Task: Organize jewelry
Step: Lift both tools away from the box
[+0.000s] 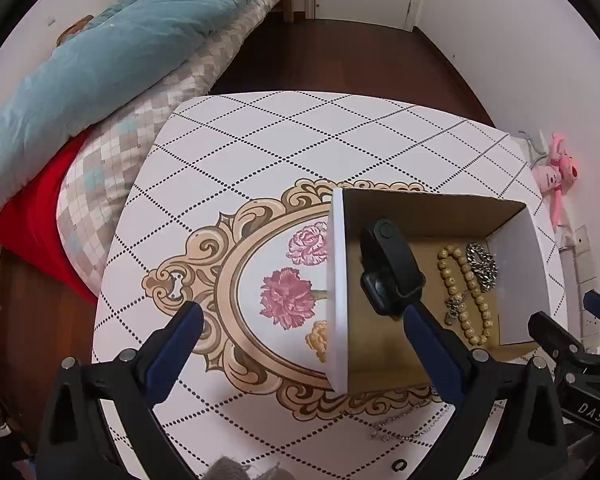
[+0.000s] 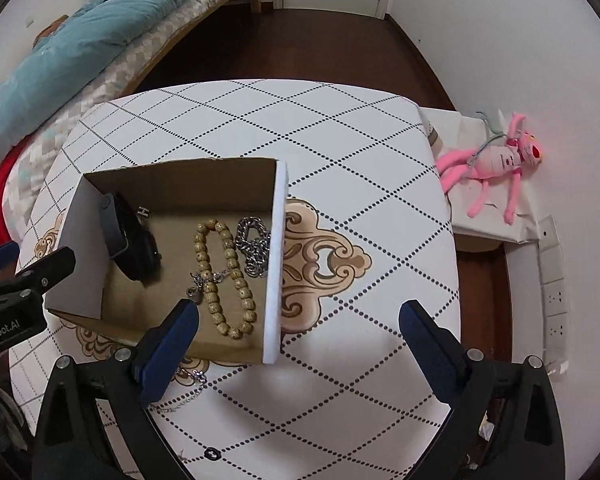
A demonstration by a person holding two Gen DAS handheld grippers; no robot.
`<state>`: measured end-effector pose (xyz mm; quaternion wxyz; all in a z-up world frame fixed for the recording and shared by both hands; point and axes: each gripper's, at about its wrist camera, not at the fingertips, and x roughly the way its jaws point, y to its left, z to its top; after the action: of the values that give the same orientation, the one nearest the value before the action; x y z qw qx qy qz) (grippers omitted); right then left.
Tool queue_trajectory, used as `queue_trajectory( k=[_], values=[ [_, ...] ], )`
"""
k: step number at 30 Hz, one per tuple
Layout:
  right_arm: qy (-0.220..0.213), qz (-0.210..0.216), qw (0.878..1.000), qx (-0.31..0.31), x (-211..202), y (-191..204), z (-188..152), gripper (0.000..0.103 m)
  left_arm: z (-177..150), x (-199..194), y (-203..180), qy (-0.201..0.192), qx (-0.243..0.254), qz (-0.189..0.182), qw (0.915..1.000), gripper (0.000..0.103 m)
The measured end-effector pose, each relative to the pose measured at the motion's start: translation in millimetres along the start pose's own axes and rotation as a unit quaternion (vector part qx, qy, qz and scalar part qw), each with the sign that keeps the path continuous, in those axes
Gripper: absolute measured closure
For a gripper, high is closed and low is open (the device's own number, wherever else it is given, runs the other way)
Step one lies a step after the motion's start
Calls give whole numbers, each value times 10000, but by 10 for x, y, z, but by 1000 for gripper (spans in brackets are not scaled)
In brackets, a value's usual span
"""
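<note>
At the far left a bed (image 1: pixel 112 92) is carrying a blue quilt (image 1: pixel 80 68) over a checked cover, with a red cloth (image 1: pixel 32 220) showing beneath. Beside it the table (image 1: pixel 284 136), covered in a white diamond-patterned cloth with a floral medallion, is bearing an open cardboard box (image 2: pixel 172 178) with white outer walls.

The left gripper (image 1: pixel 302 318) is hovering above the table with its fingers (image 1: pixel 180 328) spread wide apart and holding nothing; its right finger is reaching over the box's near edge just beside the black smartwatch (image 1: pixel 392 266), though whether it is touching the watch cannot be told. The watch is leaning inside the box by its left wall.

Further right on the box floor, a beaded bracelet (image 2: pixel 224 276) is lying in a long loop, a small silver pendant (image 2: pixel 204 280) is resting across it, and a silver chain (image 2: pixel 254 246) is lying bunched against the right wall.

The right gripper (image 2: pixel 300 318) is hanging over the box's right wall, fingers (image 2: pixel 428 340) wide open and empty. A thin silver necklace (image 2: pixel 188 394) is lying on the table in front of the box, and a small black ring (image 2: pixel 212 454) is sitting near the table's front edge.

At the far right a pink plush toy (image 2: pixel 496 164) is lying on white paper (image 2: pixel 460 136).
</note>
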<state>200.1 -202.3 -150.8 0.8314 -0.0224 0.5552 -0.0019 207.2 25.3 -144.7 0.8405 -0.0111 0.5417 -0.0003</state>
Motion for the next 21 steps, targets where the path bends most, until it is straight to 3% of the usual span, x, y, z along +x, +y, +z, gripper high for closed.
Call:
queue_trajectory(
  k=[8,21],
  values=[
    [-315,45,9994,94,-279,-27,-64,1,-105,-239,-25,-210,-47,-121,9997,1],
    [-953,40,9951,251,-982,-98,-317,1,-343,-944,-138,-808,123,-303,9962,1]
  ],
)
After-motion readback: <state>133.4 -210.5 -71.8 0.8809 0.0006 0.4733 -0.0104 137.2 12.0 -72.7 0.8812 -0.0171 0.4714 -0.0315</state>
